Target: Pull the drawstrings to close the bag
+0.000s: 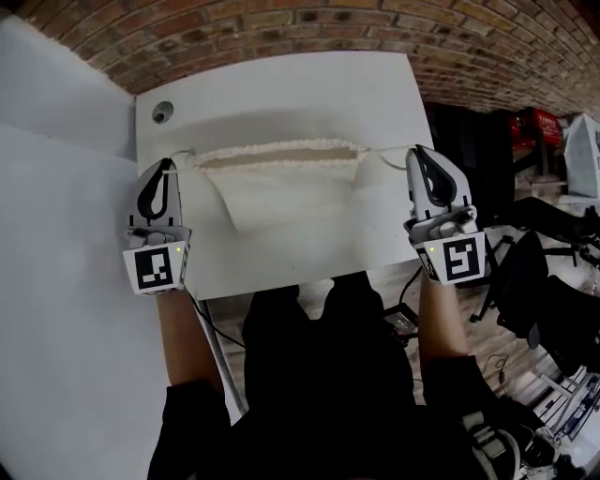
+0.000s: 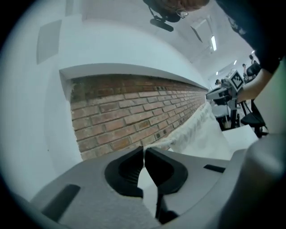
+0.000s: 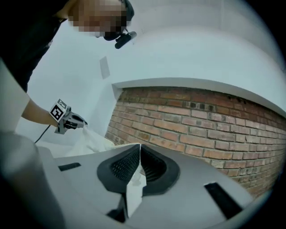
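Working over one white rectangular tabletop [image 1: 281,84], bare apart from one round grey cable hole [image 1: 162,113] near its far left corner. The far edge sits against a red brick wall [image 1: 281,28]. A plain white wall surface [image 1: 56,206] runs down the left side. To the right is dark floor with black office chairs [image 1: 548,281] and cluttered gear, too jumbled to count.

Counts: one bag, two drawstrings, two tongs, two marker cubes.

The cream cloth drawstring bag [image 1: 281,192] hangs stretched between my tongs over the middle of the table. Its ruffled mouth is drawn into a straight line along the top and the body droops below. I can't tell if the bottom touches the tabletop. The left white drawstring [image 1: 184,155] leaves the bag's top left corner and the right white drawstring [image 1: 384,155] leaves the top right corner.

My left gripper [image 1: 168,167] sits at the bag's left end. In the left gripper view its jaws are pinched narrow on the left drawstring, with white cord between the black pads. My right gripper [image 1: 419,153] sits at the right end. In the right gripper view its jaws are also narrow, clamped on the right drawstring, with white cloth bunched between the pads.

Both tongs point toward the brick. One black-and-white marker cube [image 1: 155,267] is on the left tong and one marker cube [image 1: 457,258] on the right. My forearms are bare below black sleeves.
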`<state>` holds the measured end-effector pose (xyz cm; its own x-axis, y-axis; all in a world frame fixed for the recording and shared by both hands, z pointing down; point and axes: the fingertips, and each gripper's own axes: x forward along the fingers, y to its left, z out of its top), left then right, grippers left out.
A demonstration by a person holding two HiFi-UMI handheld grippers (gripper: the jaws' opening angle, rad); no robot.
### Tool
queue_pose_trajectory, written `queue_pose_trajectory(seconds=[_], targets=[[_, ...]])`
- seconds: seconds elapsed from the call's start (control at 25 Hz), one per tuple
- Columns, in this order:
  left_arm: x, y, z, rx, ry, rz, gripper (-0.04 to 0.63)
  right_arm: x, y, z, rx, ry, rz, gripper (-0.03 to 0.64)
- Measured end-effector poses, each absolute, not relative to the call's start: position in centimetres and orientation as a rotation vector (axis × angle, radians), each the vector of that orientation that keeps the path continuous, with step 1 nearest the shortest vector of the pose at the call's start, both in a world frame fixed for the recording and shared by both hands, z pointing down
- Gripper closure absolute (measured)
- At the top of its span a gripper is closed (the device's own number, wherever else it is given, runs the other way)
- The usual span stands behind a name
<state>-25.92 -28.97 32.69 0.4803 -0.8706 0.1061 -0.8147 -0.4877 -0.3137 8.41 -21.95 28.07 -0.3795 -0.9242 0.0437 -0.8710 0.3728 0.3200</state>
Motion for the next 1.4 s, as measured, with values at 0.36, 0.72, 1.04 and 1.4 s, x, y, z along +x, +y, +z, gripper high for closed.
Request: queue_pose_trajectory(seconds=[0.36, 0.72, 1.04, 1.4], targets=[[-26.8, -29.4, 18.7, -2.542, 1.343, -0.131, 0.571, 8.0, -21.5, 13.2, 1.603, -2.479, -0.582, 0.604], [-26.0, -26.1, 5.8, -2.492, 1.283, 0.08, 0.571, 9.3, -18.2, 2.1, 1.538, -2.453, -0.789, 0.604], [-23.8, -20.2, -2.3, -2.342, 1.306, 0.151, 0.571, 12.3, -15.3, -4.6, 1.556, -2.63, -0.887, 0.604], [-22.2, -16.4, -9.2, -2.235, 1.352, 0.139, 0.571, 14.8, -15.7, -9.9, 1.607, -2.745, -0.863, 0.606]])
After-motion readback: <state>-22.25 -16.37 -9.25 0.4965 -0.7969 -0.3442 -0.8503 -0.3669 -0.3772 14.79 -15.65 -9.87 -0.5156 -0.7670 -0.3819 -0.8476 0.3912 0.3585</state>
